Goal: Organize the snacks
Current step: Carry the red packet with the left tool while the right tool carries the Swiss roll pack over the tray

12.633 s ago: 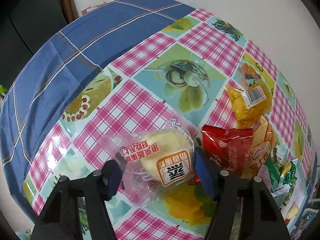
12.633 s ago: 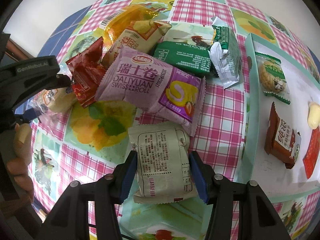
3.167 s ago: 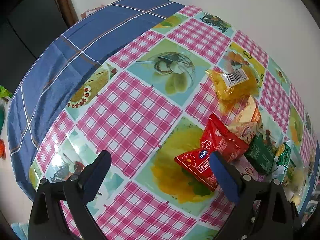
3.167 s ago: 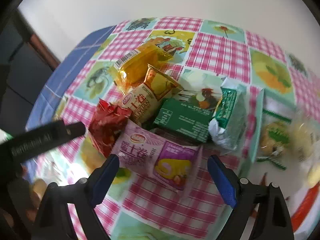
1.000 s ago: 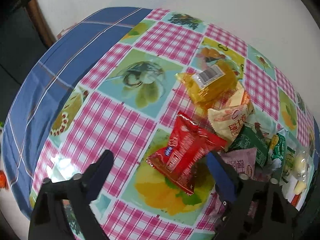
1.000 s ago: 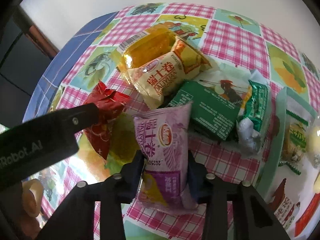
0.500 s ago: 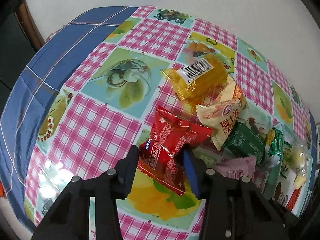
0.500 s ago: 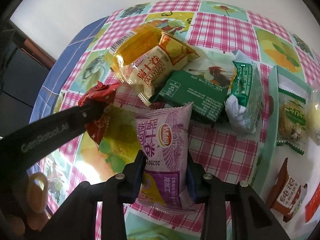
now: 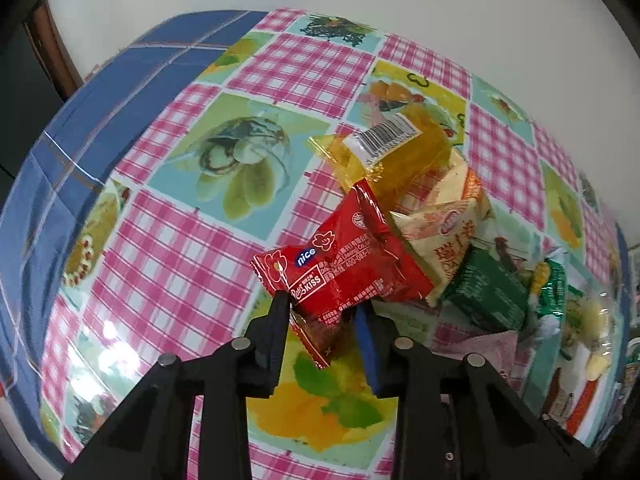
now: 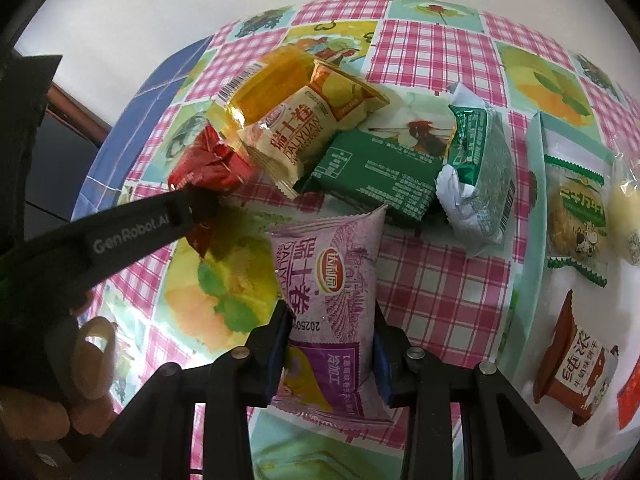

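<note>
My left gripper [image 9: 325, 312] is shut on a red snack packet [image 9: 340, 264] and holds it just above the checked tablecloth. The same red packet [image 10: 208, 164] shows in the right wrist view, pinched at the end of the left gripper's arm. My right gripper [image 10: 329, 320] is shut on a purple Swiss roll packet [image 10: 332, 288], lifted a little off the cloth. A pile stays on the table: a yellow packet [image 10: 264, 96], a cream roll packet [image 10: 308, 124], a dark green flat packet [image 10: 376, 172] and a green-and-white packet [image 10: 476, 172].
A pale green tray [image 10: 536, 200] lies at the right with several snacks in it, among them a green-edged biscuit packet [image 10: 576, 216] and a brown packet [image 10: 576, 364]. A blue cloth [image 9: 60, 152] covers the table's left end. A white wall stands behind.
My left gripper has closed on the red packet and raised it. My right gripper keeps its hold on the purple packet, lifted slightly.
</note>
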A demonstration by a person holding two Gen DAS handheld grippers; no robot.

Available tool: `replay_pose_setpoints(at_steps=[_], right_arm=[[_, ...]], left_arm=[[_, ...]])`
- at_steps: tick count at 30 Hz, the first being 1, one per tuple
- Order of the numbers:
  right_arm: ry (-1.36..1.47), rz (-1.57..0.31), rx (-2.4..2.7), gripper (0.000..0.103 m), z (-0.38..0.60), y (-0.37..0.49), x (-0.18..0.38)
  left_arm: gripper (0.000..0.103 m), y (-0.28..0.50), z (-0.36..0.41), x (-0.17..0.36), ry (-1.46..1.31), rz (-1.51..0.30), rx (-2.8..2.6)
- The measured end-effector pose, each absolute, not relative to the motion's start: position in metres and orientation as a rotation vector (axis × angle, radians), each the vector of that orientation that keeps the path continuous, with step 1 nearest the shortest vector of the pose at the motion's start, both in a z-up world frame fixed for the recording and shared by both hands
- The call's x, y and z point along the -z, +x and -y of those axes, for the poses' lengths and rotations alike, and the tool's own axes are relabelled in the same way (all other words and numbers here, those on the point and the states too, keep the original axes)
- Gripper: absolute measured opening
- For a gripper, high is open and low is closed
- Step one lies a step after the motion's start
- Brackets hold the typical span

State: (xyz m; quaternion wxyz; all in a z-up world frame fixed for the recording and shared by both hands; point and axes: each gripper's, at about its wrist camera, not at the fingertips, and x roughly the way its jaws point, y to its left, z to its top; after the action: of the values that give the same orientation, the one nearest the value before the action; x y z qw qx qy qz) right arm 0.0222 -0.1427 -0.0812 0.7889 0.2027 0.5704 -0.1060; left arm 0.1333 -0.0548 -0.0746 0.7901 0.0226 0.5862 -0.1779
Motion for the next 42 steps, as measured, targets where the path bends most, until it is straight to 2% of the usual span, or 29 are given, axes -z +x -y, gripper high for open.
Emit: replay_pose_setpoints(at_steps=[7, 20, 42], right_arm=[[0.466, -1.195, 0.223, 0.039, 0.145, 0.011, 0.065], [0.483, -1.136, 0.237, 0.039, 0.157, -0.006, 0.036], [0.638, -1.067, 0.467, 0.039, 0.253, -0.077, 0.014]], left_arm=[[0.032, 0.129, 0.046, 0.066, -0.044, -1.308, 0.403], [0.032, 0.115, 0.038, 0.022, -0.088, -1.248, 0.411], [0.032, 0.041, 0.123, 0.0, 0.001, -1.225, 0.609]])
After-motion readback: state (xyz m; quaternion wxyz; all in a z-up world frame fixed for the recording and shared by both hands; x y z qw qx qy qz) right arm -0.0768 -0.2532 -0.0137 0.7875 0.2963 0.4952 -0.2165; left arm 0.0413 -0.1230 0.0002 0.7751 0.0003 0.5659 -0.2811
